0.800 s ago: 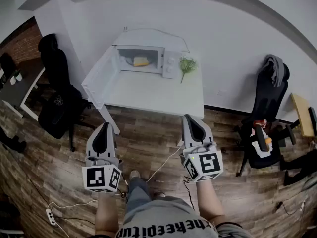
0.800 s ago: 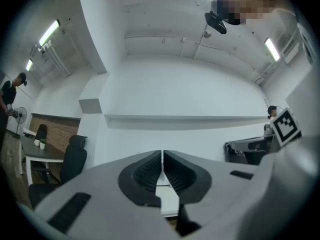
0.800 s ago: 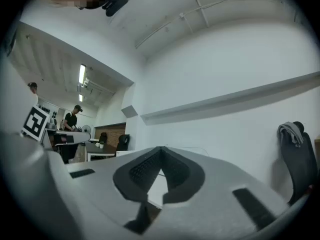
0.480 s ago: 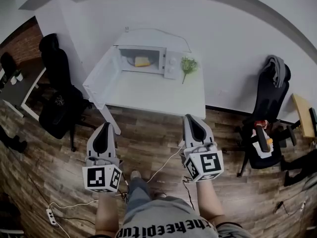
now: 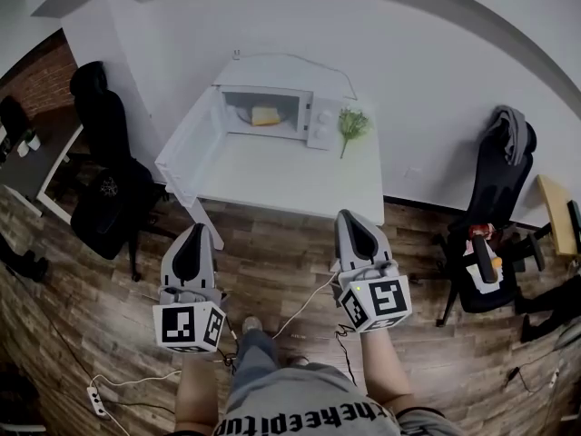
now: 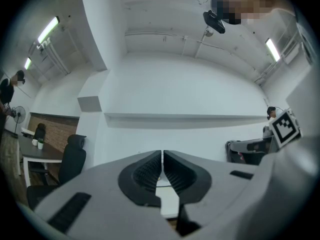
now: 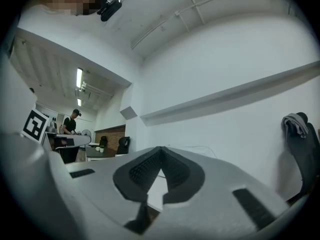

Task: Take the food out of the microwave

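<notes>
A white microwave (image 5: 309,109) stands at the back of a white table (image 5: 281,175), its door (image 5: 186,145) swung wide open to the left. Inside lies a yellow piece of food (image 5: 265,115). My left gripper (image 5: 195,232) and right gripper (image 5: 349,218) hang over the wooden floor in front of the table, well short of the microwave. Both are shut with nothing between their jaws. In the left gripper view the left gripper (image 6: 162,156) has its pads touching at the tips; in the right gripper view the right gripper (image 7: 161,154) is shut the same way.
A small green plant (image 5: 352,123) lies on the table right of the microwave. Black office chairs stand at the left (image 5: 107,143) and at the right (image 5: 495,198). Cables and a power strip (image 5: 93,394) lie on the floor near my feet.
The table and microwave have slid slightly right and down in the head view. Both grippers keep their places and stay shut.
</notes>
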Demonstrator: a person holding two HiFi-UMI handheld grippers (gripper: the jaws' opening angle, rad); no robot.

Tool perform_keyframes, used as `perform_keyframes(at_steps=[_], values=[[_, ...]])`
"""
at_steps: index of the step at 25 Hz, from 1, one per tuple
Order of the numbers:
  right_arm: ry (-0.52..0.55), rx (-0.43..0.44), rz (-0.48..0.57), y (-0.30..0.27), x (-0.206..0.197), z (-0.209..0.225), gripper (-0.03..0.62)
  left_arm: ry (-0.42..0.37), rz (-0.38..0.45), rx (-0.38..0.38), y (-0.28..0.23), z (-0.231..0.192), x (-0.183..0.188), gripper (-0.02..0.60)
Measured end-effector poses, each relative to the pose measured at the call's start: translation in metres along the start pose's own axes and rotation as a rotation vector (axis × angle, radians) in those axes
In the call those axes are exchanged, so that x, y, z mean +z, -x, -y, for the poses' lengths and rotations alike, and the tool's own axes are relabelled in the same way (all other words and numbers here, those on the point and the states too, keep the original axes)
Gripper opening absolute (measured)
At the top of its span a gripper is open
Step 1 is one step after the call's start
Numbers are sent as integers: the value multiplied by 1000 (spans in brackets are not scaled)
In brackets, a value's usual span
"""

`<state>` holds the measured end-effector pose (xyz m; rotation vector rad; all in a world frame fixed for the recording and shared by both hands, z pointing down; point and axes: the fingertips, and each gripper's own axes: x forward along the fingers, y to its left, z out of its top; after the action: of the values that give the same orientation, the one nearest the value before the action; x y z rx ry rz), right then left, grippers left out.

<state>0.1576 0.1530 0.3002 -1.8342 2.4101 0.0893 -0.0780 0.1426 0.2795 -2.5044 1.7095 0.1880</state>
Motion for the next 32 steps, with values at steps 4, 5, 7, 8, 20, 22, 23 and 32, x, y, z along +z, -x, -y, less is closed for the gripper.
perform_keyframes(at_steps=[4,5,7,8,20,22,23,32], values=[[7,-3,-6,-24,-2,-6,5,2,-3,-6,-17,-19,0,14],[6,-5,-4,-31,-2,-7,5,3,-1,-10,-22,-24,-2,14],[6,-10,-2,-45,-2,-10,5,6,6,-21,-33,-34,-5,14],[7,-13,-1,-53,-2,-11,5,7,5,-24,-39,-40,-5,14],[13,-69,8,-139,-8,-26,5,10,21,-110,-115,-98,-12,14],[12,-81,9,-152,-9,-27,5,10,28,-128,-127,-106,-15,14],[13,-87,11,-157,-10,-28,5,11,23,-132,-131,-110,-14,14],[7,-143,18,-188,-16,-42,5,27,33,-180,-158,-143,-19,14]])
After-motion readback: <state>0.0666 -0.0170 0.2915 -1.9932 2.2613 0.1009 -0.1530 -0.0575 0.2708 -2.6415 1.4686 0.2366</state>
